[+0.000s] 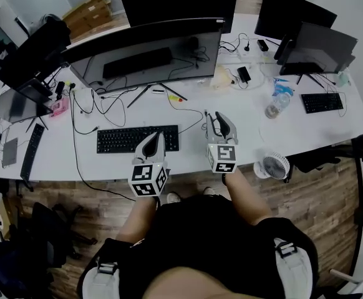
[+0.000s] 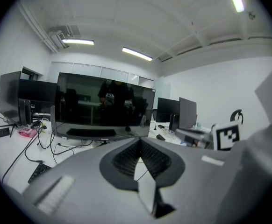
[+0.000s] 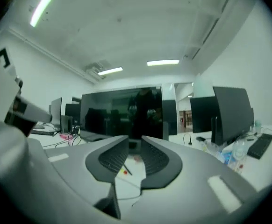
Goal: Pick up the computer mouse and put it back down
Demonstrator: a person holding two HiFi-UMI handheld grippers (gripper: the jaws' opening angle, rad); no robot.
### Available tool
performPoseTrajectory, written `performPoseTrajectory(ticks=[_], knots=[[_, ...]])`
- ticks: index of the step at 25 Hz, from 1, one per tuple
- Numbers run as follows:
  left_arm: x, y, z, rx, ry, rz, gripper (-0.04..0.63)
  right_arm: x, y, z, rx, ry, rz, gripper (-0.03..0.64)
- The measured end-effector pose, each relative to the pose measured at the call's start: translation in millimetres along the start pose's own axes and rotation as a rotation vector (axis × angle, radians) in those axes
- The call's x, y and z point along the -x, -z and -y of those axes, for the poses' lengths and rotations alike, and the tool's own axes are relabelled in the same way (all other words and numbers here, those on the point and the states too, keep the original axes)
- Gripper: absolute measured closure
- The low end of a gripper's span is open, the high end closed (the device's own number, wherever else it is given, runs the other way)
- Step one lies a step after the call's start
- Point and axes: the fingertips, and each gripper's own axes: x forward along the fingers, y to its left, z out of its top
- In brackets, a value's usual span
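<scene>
Desk (image 1: 306,132): left hand-held gripper (image 1: 157,135) over keyboard (image 1: 116,141), jaws closed, empty — right hand-held gripper (image 1: 221,118) slightly open, empty; can't make out mouse.

Black keyboard (image 1: 116,141), white desk (image 1: 306,129)

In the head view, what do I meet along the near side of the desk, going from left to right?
First the slanted keyboard → long black keyboard → right gripper → small white fan → far-right keyboard.
</scene>
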Motion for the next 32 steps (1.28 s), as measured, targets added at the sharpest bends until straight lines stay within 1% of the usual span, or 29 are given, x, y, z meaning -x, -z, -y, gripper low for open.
performPoseTrajectory(ticks=[2,4,6,11,15,25,32], knots=[[-0.9,-1.6,0.4,0.001,0.001,0.012,0.541,7.2,-47.9,2.8,0.026,0.026,0.09,0.618],[-1.4,-3.7,1.5,0.002,0.004,0.022,0.541,13.4,-75.0,6.0,0.034,0.042,0.128,0.618],[-1.6,-6.0,2.1,0.001,0.006,0.031,0.541,19.4,-87.3,9.0,0.032,0.048,0.139,0.62],[-0.4,-13.3,-2.6,-0.005,0.008,0.05,0.541,27.1,-88.6,8.5,0.01,0.039,0.137,0.618],[1.7,-19.3,-7.1,-0.004,0.007,0.076,0.541,25.5,-87.6,3.8,0.019,0.032,0.137,0.618],[2.4,-24.2,-13.6,-0.002,0.023,0.088,0.541,19.9,-88.2,-6.8,0.011,0.021,0.124,0.618],[4.6,-32.2,-16.7,-0.01,0.044,0.109,0.541,18.0,-92.1,-17.7,-0.005,0.002,0.14,0.618]])
